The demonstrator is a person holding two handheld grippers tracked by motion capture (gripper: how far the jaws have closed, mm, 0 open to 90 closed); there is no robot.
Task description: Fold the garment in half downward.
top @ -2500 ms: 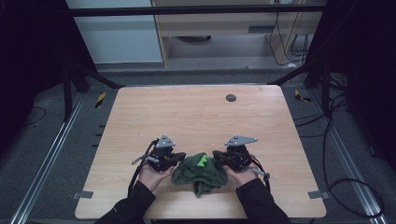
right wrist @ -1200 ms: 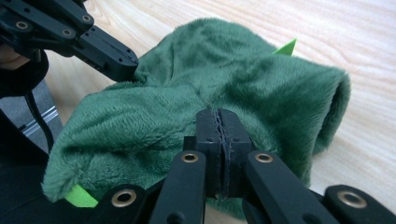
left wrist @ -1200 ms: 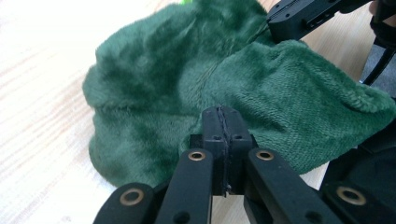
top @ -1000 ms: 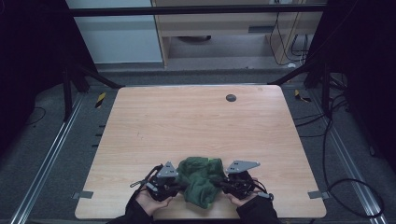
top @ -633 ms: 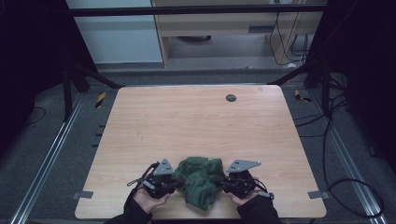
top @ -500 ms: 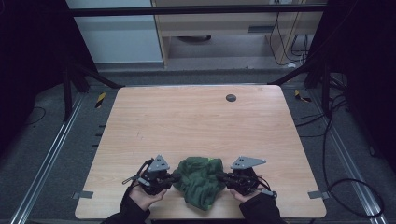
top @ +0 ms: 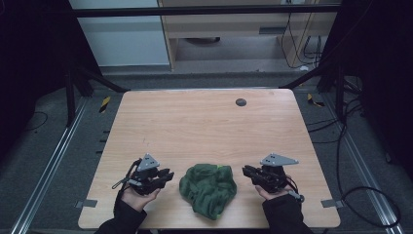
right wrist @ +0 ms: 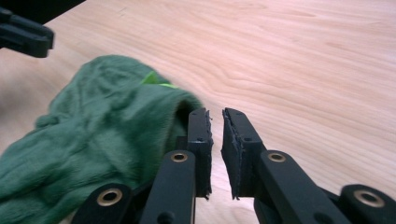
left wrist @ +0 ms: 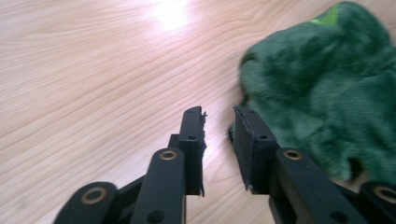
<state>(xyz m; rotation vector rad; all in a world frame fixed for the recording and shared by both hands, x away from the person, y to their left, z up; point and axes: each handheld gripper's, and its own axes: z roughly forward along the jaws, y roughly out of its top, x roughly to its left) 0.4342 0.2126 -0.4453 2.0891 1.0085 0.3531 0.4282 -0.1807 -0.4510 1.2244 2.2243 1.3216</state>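
I have the green cloth (top: pixel 208 189) lying crumpled in a loose heap on the near part of the table (top: pixel 204 126), between my two grippers and touching neither of them. My left gripper (top: pixel 168 175) sits to the left of the heap, jaws pointing right toward it; in the left gripper view the jaws stand a little apart with bare wood between them, and the cloth's near left edge (left wrist: pixel 327 93) lies just beyond and to the side of the tips. My right gripper (top: pixel 246 171) mirrors it on the right, pointing left; in the right gripper view its jaws are nearly pressed together with only a thin gap, holding nothing, the cloth (right wrist: pixel 102 135) bunched just beside them.

The heap has no clear long axis that I can read; it runs slightly near-to-far, with a lobe sagging toward the near edge. The left gripper looks a touch nearer to the fabric than the right. Both hands rest low on the table, palms up under the grippers, forearms coming in from the near edge. Any grasp, I judge, means closing inward from both sides.
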